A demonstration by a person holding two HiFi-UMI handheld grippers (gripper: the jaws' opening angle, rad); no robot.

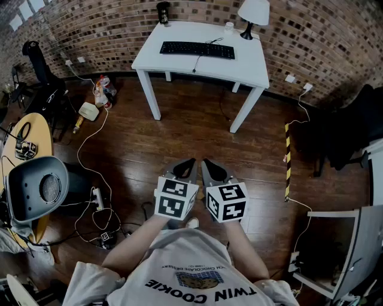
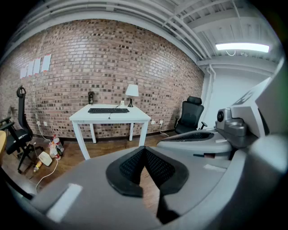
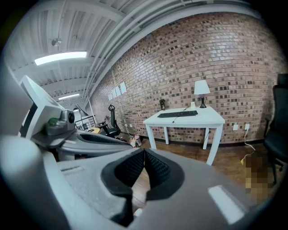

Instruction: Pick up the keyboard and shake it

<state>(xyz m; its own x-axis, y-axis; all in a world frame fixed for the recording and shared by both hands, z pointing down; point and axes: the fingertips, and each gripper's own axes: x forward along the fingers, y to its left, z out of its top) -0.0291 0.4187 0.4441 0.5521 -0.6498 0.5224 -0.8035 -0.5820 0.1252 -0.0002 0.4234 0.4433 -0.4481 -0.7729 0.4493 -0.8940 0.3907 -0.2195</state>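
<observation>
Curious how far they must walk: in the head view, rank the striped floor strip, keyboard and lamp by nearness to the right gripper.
1. Striped floor strip, right of the right gripper.
2. Keyboard, on the white table.
3. Lamp, table's far right corner.

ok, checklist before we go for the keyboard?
1. Keyboard located: ok, lying flat on the white table.
2. Keyboard in reach: not ok, the table stands across the floor from both grippers.
3. Left gripper ready to grasp: not ok, jaws together, nothing between them.
4. Right gripper ready to grasp: not ok, jaws together, nothing between them.
5. Keyboard cable free to lift: cannot tell, it drops over the table's front edge and its end is not visible.
</observation>
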